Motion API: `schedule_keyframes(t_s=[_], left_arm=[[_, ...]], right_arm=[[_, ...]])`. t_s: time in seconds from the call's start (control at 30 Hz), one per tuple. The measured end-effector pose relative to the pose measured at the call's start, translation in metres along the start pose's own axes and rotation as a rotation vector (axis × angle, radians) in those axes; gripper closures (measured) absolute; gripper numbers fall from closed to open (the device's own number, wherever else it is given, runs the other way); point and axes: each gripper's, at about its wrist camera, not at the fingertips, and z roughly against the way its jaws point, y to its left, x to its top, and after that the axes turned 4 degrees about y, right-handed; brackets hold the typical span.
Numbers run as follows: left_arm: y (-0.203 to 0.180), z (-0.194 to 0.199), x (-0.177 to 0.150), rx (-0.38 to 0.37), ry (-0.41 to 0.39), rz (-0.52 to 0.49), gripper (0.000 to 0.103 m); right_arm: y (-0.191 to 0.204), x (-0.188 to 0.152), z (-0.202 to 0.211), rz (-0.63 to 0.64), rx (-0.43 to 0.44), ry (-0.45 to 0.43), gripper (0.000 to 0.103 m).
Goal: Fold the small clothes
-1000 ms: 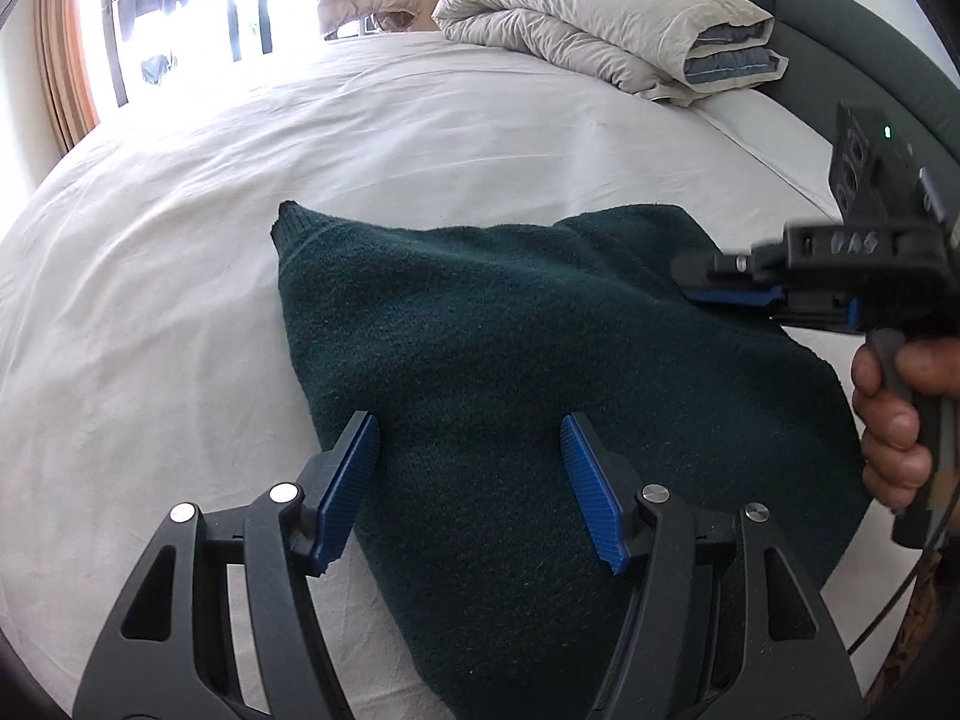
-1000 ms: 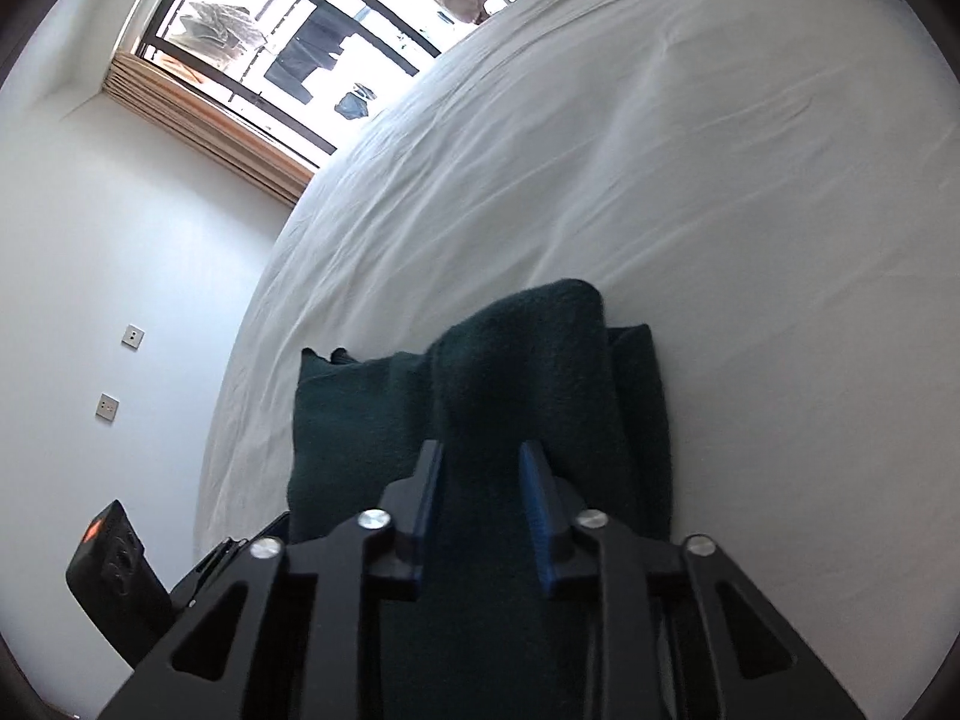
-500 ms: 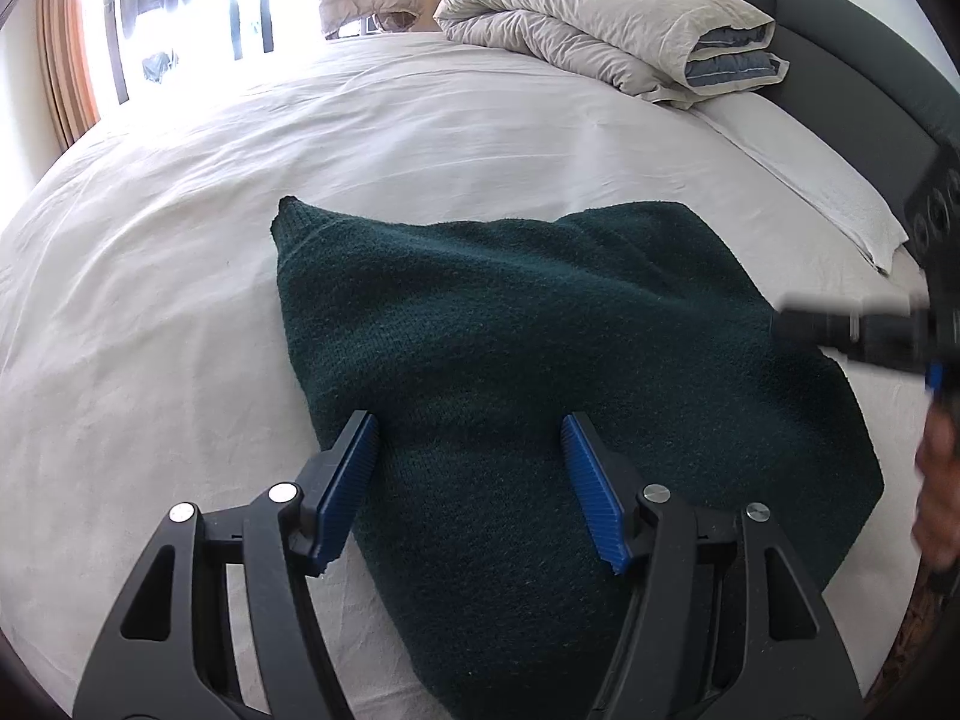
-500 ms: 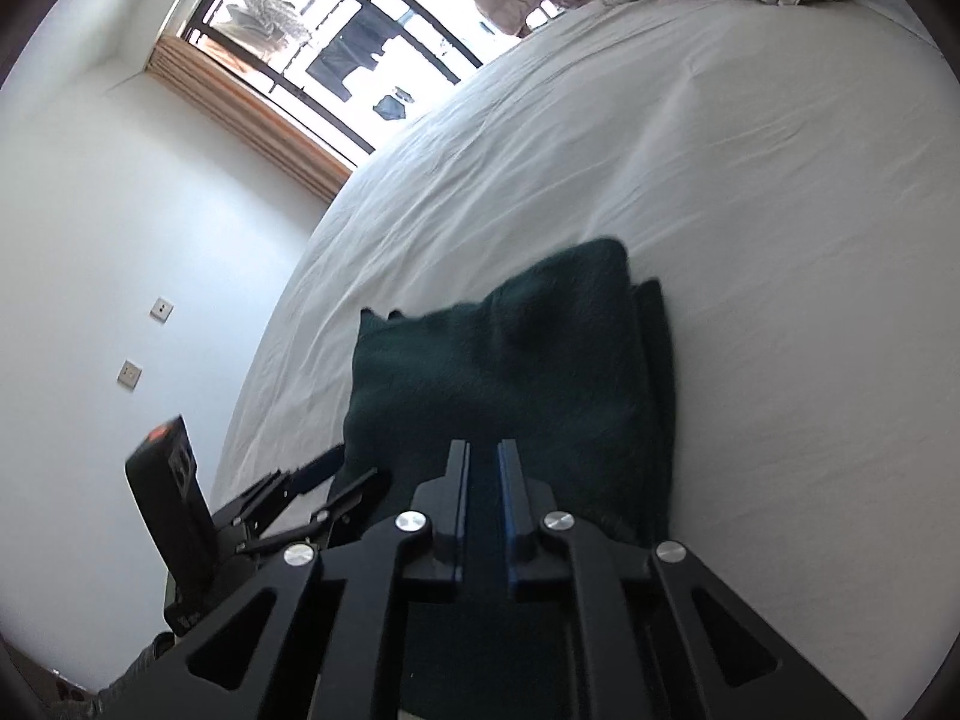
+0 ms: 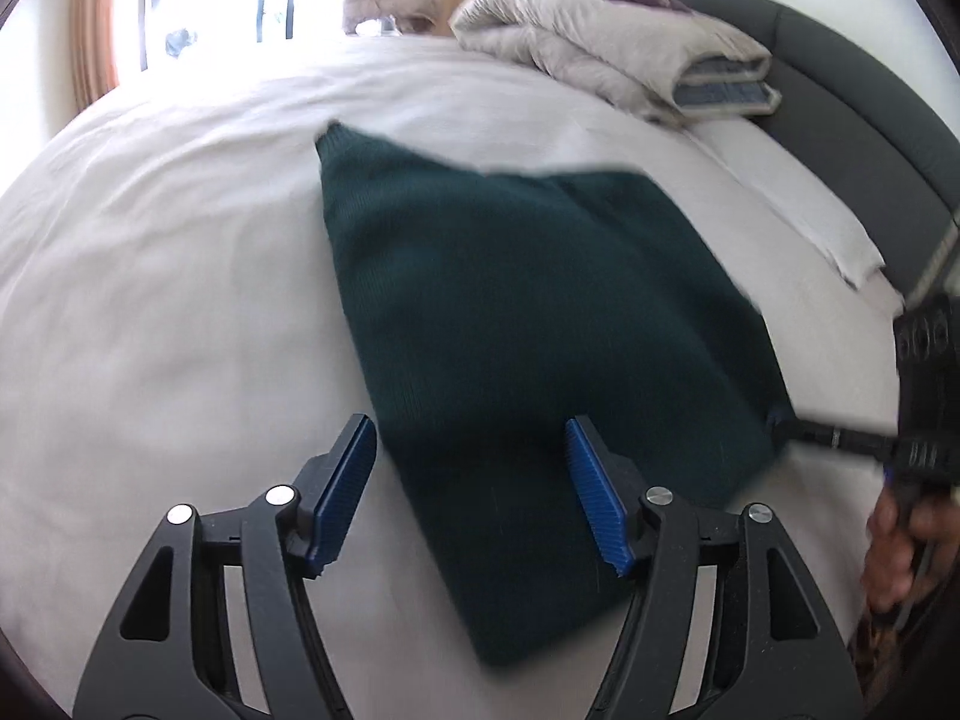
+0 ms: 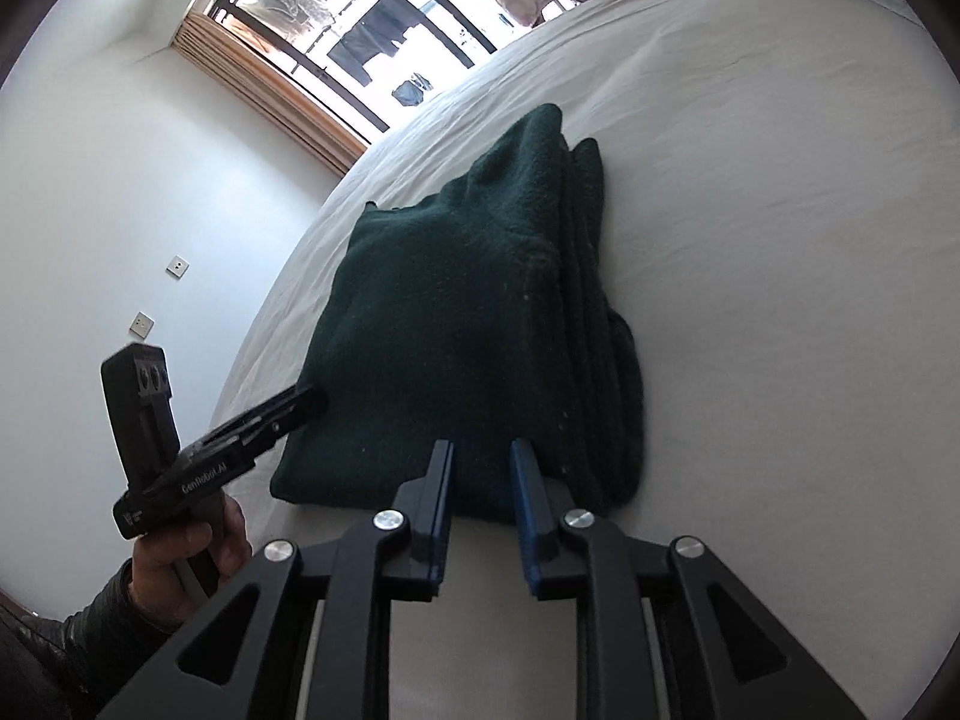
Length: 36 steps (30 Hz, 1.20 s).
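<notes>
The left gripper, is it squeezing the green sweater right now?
No. The left gripper hangs wide open above the dark green sweater, both blue pads clearly apart from each other.

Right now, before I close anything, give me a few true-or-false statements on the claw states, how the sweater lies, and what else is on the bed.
1. The left claw is open over the sweater. True.
2. The sweater lies spread out in one layer. False: it is folded, with stacked edges along one side.
3. The right claw is parted at the sweater's edge. True.
4. The sweater is red. False: it is dark green.
5. A folded duvet lies on the bed. True.
</notes>
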Motion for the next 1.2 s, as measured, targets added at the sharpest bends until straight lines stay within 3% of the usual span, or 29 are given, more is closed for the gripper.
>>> schedule_keyframes(t_s=[0.1, 0.13, 0.2, 0.27, 0.3, 0.4, 0.5, 0.7, 0.8, 0.87, 0.9, 0.97, 1.1, 1.2], left_arm=[[0.003, 0.020, -0.021, -0.017, -0.029, -0.012, 0.036], [0.008, 0.027, -0.022, -0.021, -0.044, 0.003, 0.031], [0.022, 0.038, -0.016, -0.039, -0.082, 0.057, 0.026], [0.040, 0.042, -0.002, -0.088, -0.107, 0.135, 0.010], [0.050, 0.040, 0.007, -0.134, -0.104, 0.182, 0.008], [0.071, 0.017, 0.033, -0.262, -0.042, 0.281, 0.008], [0.079, -0.008, 0.054, -0.322, 0.026, 0.308, 0.008], [0.076, -0.050, 0.066, -0.441, 0.122, 0.381, 0.011], [0.065, -0.060, 0.071, -0.425, 0.139, 0.349, 0.015], [0.062, -0.067, 0.072, -0.417, 0.158, 0.346, 0.030], [0.064, -0.069, 0.071, -0.422, 0.163, 0.356, 0.032], [0.068, -0.072, 0.071, -0.443, 0.174, 0.375, 0.043], [0.069, -0.068, 0.069, -0.445, 0.175, 0.367, 0.054], [0.070, -0.057, 0.074, -0.456, 0.161, 0.373, 0.061]], right_arm=[[-0.005, -0.009, 0.023, -0.017, -0.003, -0.036, 0.070], [-0.007, -0.010, 0.032, -0.022, -0.003, -0.057, 0.052], [-0.009, -0.004, 0.039, -0.043, -0.045, -0.085, 0.029], [-0.015, 0.013, 0.039, -0.084, -0.033, -0.113, 0.029], [-0.018, 0.022, 0.038, -0.105, -0.013, -0.122, 0.029], [-0.023, 0.051, 0.021, -0.141, 0.021, -0.095, 0.029], [-0.030, 0.078, -0.002, -0.177, 0.045, -0.052, 0.030], [-0.044, 0.102, -0.043, -0.218, 0.060, 0.066, 0.042], [-0.043, 0.105, -0.059, -0.206, 0.062, 0.095, 0.045], [-0.045, 0.108, -0.062, -0.220, 0.086, 0.093, 0.049], [-0.046, 0.108, -0.063, -0.223, 0.087, 0.097, 0.056], [-0.046, 0.108, -0.065, -0.210, 0.065, 0.109, 0.063], [-0.029, 0.101, -0.057, -0.142, -0.014, 0.104, 0.073], [-0.008, 0.101, -0.048, -0.093, -0.068, 0.078, 0.076]])
